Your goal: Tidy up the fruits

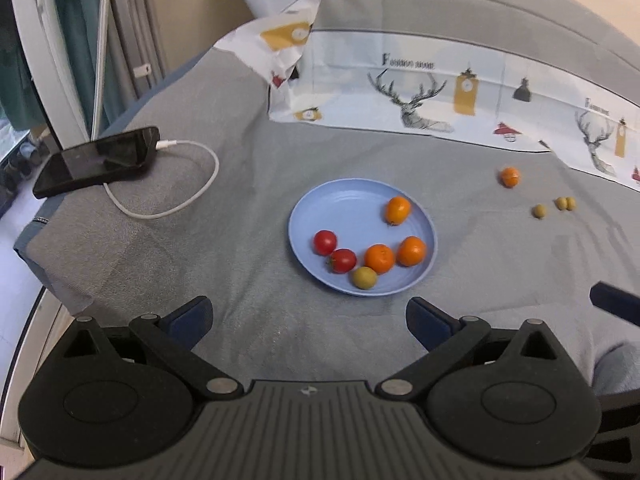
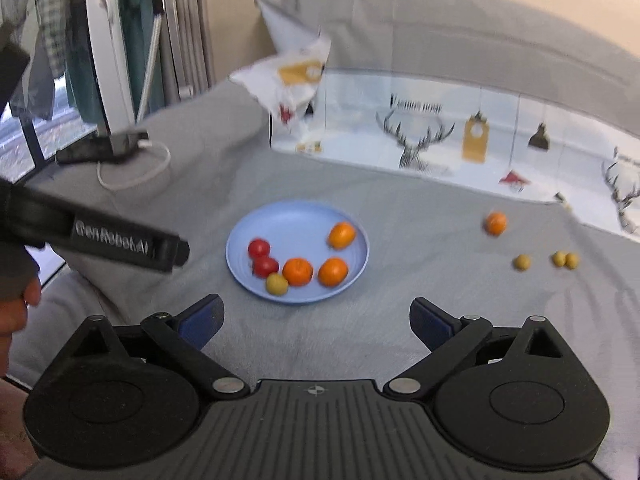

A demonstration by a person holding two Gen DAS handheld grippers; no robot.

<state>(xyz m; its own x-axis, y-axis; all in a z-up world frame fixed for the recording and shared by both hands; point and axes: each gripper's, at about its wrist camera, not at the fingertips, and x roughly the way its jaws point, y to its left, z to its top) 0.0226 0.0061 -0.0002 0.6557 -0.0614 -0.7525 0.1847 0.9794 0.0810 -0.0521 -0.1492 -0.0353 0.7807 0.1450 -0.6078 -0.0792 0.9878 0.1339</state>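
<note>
Blue plate (image 1: 304, 216): six fruits in — two red, three orange, one green. Left on bedspread (image 1: 240, 152): orange fruit (image 1: 510, 176), three green fruits (image 1: 539, 211). Left gripper (image 1: 308, 320), right gripper (image 2: 316, 320): jaws spread, empty.

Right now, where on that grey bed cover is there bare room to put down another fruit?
Bare cover lies between the blue plate and the phone, and between the plate and the loose orange fruit. On the plate, the upper left is free; its near side is crowded. The far right holds three small green fruits.

Grey bed cover (image 1: 240, 200), beige wall (image 1: 192, 0), window (image 2: 24, 148) at left
</note>
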